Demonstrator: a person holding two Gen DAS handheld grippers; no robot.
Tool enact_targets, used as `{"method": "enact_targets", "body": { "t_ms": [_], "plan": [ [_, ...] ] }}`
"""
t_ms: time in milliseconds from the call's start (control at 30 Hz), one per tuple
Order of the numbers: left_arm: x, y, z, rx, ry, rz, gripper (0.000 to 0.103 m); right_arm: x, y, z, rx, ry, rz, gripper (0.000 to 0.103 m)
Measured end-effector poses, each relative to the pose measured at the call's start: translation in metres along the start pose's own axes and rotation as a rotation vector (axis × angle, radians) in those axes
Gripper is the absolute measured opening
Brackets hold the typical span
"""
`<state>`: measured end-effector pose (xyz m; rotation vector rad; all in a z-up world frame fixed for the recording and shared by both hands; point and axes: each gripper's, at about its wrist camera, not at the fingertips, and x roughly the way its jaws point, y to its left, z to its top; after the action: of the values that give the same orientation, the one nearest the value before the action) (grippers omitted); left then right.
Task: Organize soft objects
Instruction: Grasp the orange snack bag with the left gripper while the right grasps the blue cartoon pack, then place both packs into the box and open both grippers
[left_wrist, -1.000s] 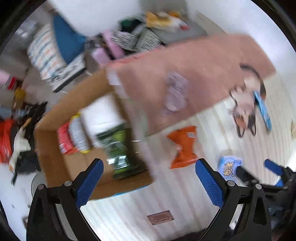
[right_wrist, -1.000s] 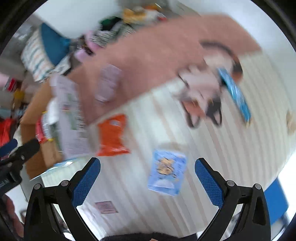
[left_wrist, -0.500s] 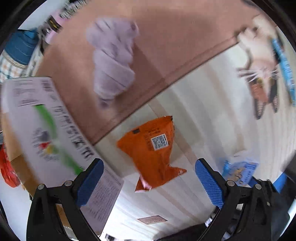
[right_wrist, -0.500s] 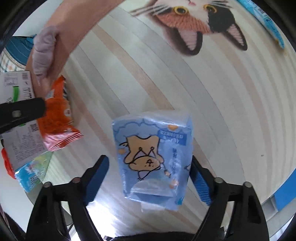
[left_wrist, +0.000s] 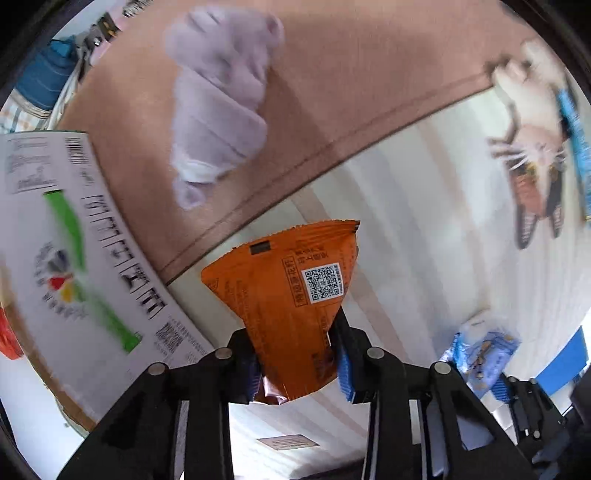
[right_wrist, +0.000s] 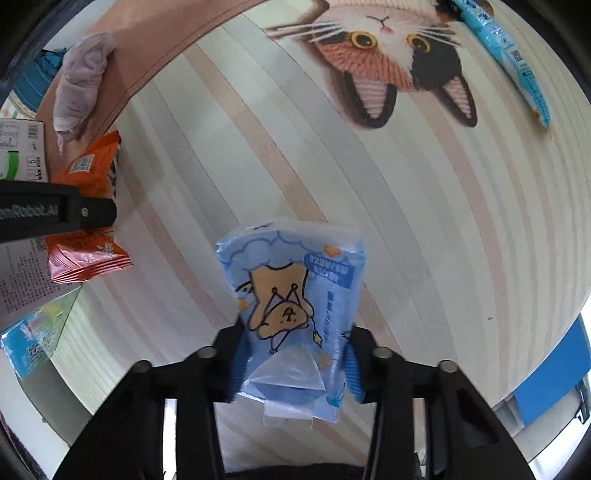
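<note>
Soft packets are in both of your tools. In the left wrist view, your left tool (left_wrist: 297, 363) is closed on the lower part of the orange snack packet (left_wrist: 291, 299), whose top with the QR code points away from you, above the striped cloth (left_wrist: 406, 229). Beyond the packet lies the brown flap (left_wrist: 332, 74) with a pale purple rolled cloth (left_wrist: 218, 96) on it, and at the left is a white printed box flap (left_wrist: 74, 258). At the lower right you see the blue tissue pack (left_wrist: 484, 350) in the other tool.

In the right wrist view, your right tool (right_wrist: 293, 367) is closed on the lower part of the blue tissue pack (right_wrist: 295, 302) with the bear drawing, over the striped cloth (right_wrist: 258, 147). At the left edge is the orange snack packet (right_wrist: 86, 177) behind the black finger (right_wrist: 59, 212) of the left tool. A cat face picture (right_wrist: 391, 59) is on the cloth at the top, with a long blue packet (right_wrist: 509, 55) just beside it.
</note>
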<state>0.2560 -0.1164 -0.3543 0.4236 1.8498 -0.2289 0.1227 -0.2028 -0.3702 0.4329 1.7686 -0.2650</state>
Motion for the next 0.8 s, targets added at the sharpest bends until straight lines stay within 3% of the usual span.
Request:
{"method": "enact_targets", "body": {
  "t_ms": [267,367,467,600,667,800],
  "plan": [
    [-0.100,0.049,-0.069,-0.118,-0.264,-0.194,0.029,-0.076,0.033,-0.021,-0.119,-0.106,0.053,0.037],
    [-0.140,0.094,-0.101,-0.182,-0.356,-0.262,0.029,-0.116,0.059,-0.028,-0.204,-0.147,0.094,0.037],
    [-0.166,0.137,-0.118,-0.246,-0.413,-0.268,0.029,-0.150,0.102,-0.036,-0.313,-0.176,0.148,0.037],
    [-0.158,0.206,-0.156,-0.350,-0.420,-0.251,0.029,-0.165,0.186,-0.046,-0.459,-0.176,0.219,0.038],
    [-0.137,0.240,-0.166,-0.418,-0.388,-0.247,0.029,-0.162,0.228,-0.052,-0.528,-0.184,0.212,0.038],
    [-0.077,0.306,-0.168,-0.540,-0.281,-0.309,0.029,-0.136,0.299,-0.053,-0.630,-0.170,0.170,0.038]
  ]
}}
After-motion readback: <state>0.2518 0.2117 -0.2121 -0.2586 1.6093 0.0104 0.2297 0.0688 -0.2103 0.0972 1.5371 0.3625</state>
